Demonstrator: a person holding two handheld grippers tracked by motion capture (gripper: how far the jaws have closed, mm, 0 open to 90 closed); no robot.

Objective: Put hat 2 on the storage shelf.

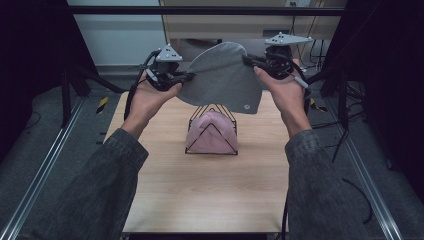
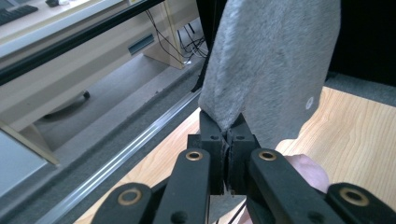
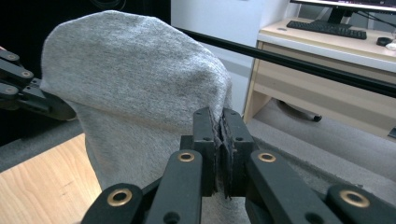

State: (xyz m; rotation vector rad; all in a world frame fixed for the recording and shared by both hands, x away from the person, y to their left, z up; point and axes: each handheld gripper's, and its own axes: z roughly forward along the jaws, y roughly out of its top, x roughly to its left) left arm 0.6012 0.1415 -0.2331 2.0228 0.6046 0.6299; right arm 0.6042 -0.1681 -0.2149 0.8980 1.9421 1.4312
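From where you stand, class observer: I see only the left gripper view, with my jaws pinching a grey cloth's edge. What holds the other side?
Observer: The right gripper is shut on the grey hat's opposite edge, so the hat hangs stretched between it and the left gripper.
Operator: What lies under the hat?
Observer: A black wire stand sits on the wooden table, directly below the hat.
Operator: Is the stand bare?
Observer: No, a pink hat is draped on it, inside the wire frame.
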